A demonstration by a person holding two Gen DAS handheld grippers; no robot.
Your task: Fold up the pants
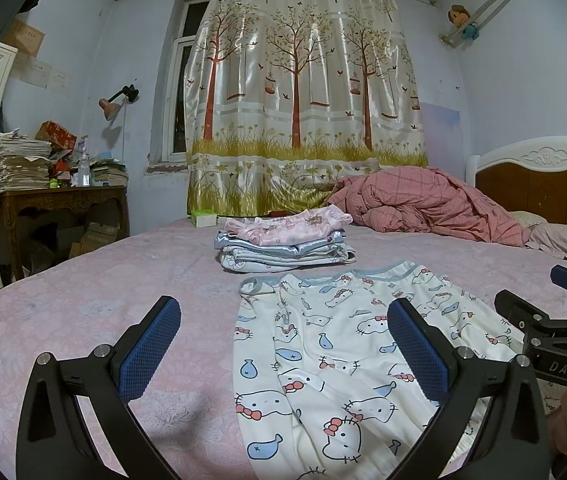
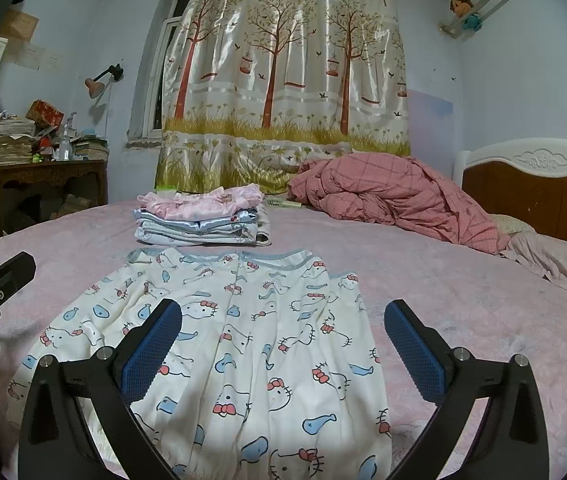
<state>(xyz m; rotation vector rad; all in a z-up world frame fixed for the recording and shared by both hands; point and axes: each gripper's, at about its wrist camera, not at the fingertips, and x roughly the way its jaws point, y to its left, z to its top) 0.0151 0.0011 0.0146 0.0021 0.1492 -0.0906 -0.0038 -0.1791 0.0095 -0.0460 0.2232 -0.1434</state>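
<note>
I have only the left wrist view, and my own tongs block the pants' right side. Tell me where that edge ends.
Observer: The pants stop short of the right finger of the right tongs; that finger is over bare sheet.
Operator: Report the state of those tongs.
Observer: Jaws wide open, gripping nothing; the pants lie flat beneath them.
Operator: Check behind the folded stack.
Observer: A small pale item lies on the bed between the folded stack and the pink quilt.
</note>
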